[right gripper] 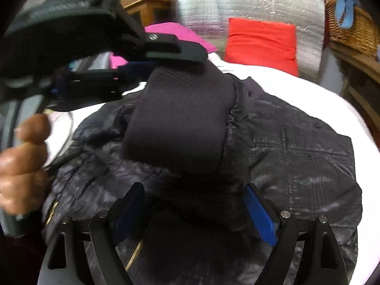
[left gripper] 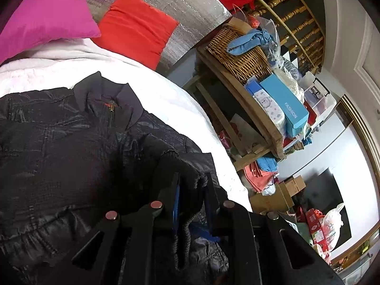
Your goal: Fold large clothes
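While the white bed [left gripper: 180, 99] carried my black padded jacket [left gripper: 59, 147], zipped and barely folded, my left gripper [left gripper: 191, 190] pinched its ribbed cuff [right gripper: 180, 118], lifting the sleeve over the body. My right gripper [right gripper: 194, 204] hung spread above it. 1 hem stayed hidden.

free: bedsheet [left gripper: 180, 99] right | blocked: shelf [left gripper: 239, 95], pillows [left gripper: 135, 28] possibly

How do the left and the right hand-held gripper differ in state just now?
The left hand-held gripper is shut on the ribbed cuff of the dark jacket and lifts it; the right hand-held gripper is open, holding nothing. Both are over the jacket.
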